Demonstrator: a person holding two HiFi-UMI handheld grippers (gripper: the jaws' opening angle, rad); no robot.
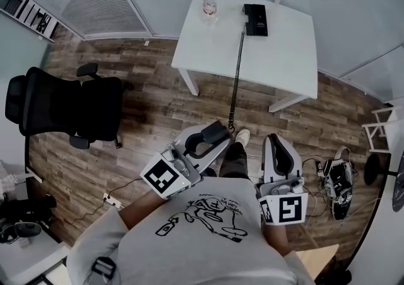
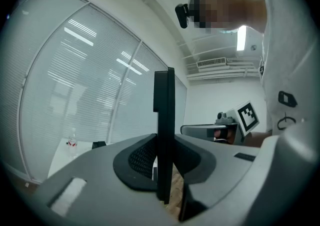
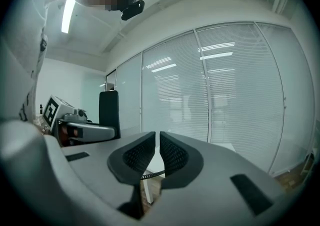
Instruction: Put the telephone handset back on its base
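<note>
Floor (image 1: 158, 107) lies open to the table (image 1: 278, 50). Our forward-aimed left gripper (image 1: 209, 140) pinches the handset (image 2: 164, 115); right gripper (image 3: 157, 145) pressed together.

An office: blinded glass partitions (image 1: 95, 0), black swivel chair (image 1: 63, 104), white desk (image 1: 271, 57).

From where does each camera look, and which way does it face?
Head view: on the head, looking steeply down at table and phone base; shirt, left gripper, right gripper show.
Left gripper view: on that gripper, facing blinds past the clamped handset; shirt at right.
Right gripper view: on that gripper, jaws shut, empty, facing blinds.
Shared: handset in all three.
</note>
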